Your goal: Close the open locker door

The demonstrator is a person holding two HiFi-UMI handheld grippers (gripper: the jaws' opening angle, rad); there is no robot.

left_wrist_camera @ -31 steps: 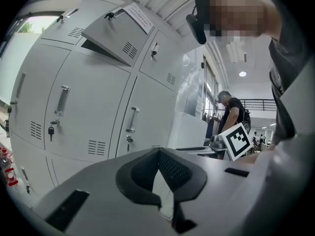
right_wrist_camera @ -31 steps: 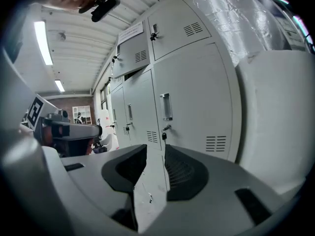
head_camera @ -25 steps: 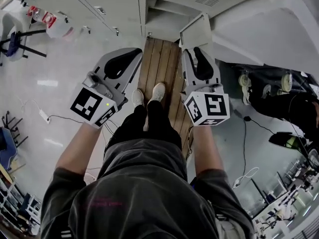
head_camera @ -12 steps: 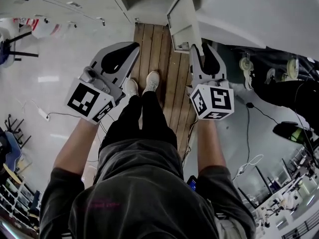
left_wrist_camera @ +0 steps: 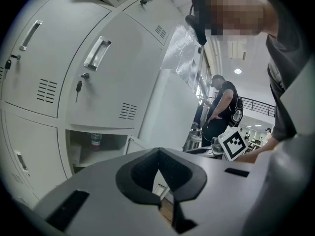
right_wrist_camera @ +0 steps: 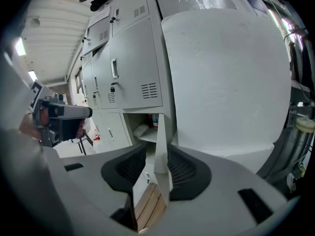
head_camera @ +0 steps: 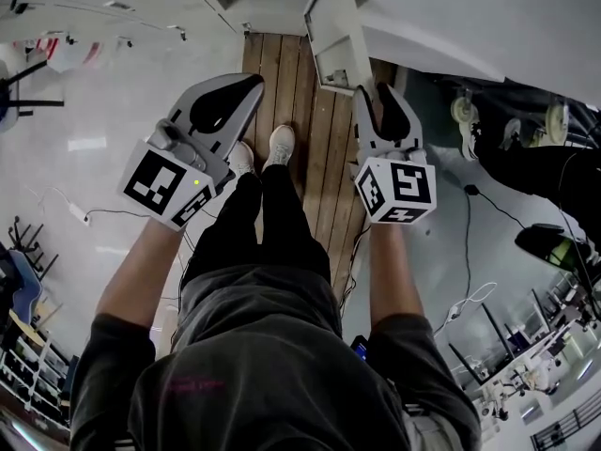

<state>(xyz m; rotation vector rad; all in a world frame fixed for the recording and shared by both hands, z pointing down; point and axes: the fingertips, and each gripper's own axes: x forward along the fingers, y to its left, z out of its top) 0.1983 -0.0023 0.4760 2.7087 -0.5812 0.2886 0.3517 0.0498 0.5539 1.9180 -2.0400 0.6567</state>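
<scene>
Right gripper view: where's the locker door [right_wrist_camera: 160, 144]?
— Swung open, standing edge-on between the right gripper's [right_wrist_camera: 156, 167] fingers, which have just been opening and aren't clamped on it. The left gripper's [left_wrist_camera: 161, 178] fingers are apart, empty.

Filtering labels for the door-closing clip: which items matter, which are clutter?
Job: open locker door; open compartment; right gripper, jaws just opened wider, door edge between them.
Clutter: bottle inside; wooden platform; closed lockers; bystander.
</scene>
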